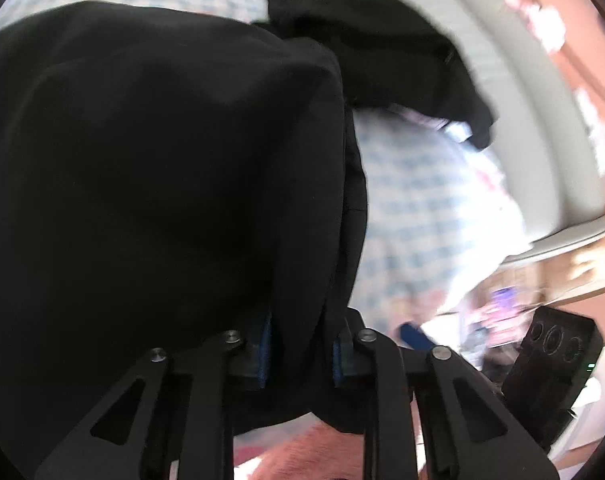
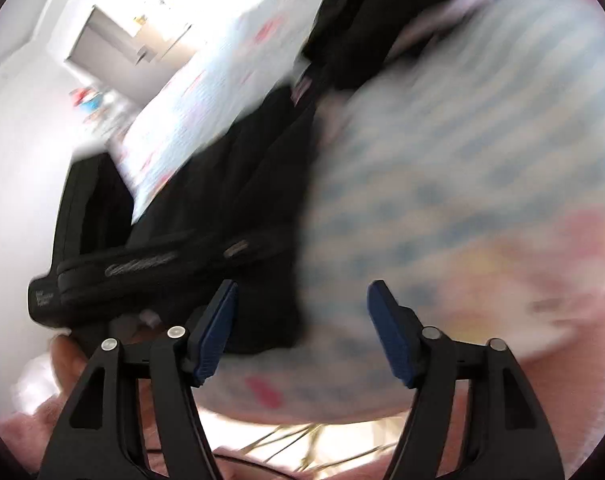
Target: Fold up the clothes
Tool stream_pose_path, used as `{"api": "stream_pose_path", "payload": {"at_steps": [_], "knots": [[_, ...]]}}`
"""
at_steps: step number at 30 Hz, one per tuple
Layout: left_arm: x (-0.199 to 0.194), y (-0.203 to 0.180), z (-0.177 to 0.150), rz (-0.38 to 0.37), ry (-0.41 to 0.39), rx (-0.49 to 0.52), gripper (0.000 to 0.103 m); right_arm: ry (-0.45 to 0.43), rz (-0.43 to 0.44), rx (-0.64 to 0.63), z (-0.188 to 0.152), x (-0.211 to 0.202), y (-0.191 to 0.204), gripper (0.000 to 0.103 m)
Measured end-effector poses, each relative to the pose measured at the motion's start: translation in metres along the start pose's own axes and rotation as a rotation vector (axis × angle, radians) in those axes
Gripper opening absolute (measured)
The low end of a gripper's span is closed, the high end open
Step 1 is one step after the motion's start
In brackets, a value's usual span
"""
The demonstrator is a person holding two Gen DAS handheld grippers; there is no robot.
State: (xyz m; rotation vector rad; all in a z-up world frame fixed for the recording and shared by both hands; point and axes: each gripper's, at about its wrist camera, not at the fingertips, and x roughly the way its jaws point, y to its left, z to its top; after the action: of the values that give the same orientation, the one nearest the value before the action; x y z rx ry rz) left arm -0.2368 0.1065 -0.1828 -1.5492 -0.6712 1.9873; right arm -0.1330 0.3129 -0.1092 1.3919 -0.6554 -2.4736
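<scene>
Left gripper (image 1: pixel 300 350) jaws clamped, right gripper (image 2: pixel 302 332) jaws apart

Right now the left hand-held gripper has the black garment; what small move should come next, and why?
Probably bring the open right hand-held gripper left onto the black garment and pinch a free edge. The left hand-held gripper is shut on bunched cloth hanging over the checked sheet, so a second grip should spread it.

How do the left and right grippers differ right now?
The left gripper is shut on the black garment, cloth filling its view; the right gripper is open and holds nothing, above the checked bedsheet. Both have blue pads.
</scene>
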Motion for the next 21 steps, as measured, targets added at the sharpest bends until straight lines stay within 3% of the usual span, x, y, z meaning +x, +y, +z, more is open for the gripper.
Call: {"api": "stream_pose_path", "payload": {"at_steps": [2, 5, 11, 15, 18, 20, 21], "knots": [[-0.019, 0.008, -0.002, -0.073, -0.037, -0.033, 0.02, -0.103, -0.114, -0.029, 0.003, -0.024, 0.003, 0.075], [-0.046, 0.02, -0.006, -0.182, -0.093, -0.083, 0.02, -0.048, -0.157, -0.071, 0.017, 0.001, 0.001, 0.075], [-0.103, 0.045, -0.012, -0.397, -0.207, -0.181, 0.02, 0.057, 0.148, -0.016, 0.032, 0.05, 0.03, 0.07], [-0.168, 0.08, -0.02, -0.42, -0.324, -0.213, 0.02, 0.045, 0.237, -0.11, 0.04, 0.056, 0.089, 0.069], [-0.205, 0.116, -0.031, -0.348, -0.384, -0.235, 0.027, 0.074, 0.247, -0.224, 0.033, 0.073, 0.145, 0.069], [-0.22, 0.147, -0.038, -0.278, -0.393, -0.271, 0.058, 0.1, 0.238, -0.287, 0.017, 0.084, 0.177, 0.069], [-0.218, 0.159, -0.04, -0.264, -0.375, -0.283, 0.062, 0.12, 0.233, -0.308, 0.009, 0.096, 0.188, 0.07]]}}
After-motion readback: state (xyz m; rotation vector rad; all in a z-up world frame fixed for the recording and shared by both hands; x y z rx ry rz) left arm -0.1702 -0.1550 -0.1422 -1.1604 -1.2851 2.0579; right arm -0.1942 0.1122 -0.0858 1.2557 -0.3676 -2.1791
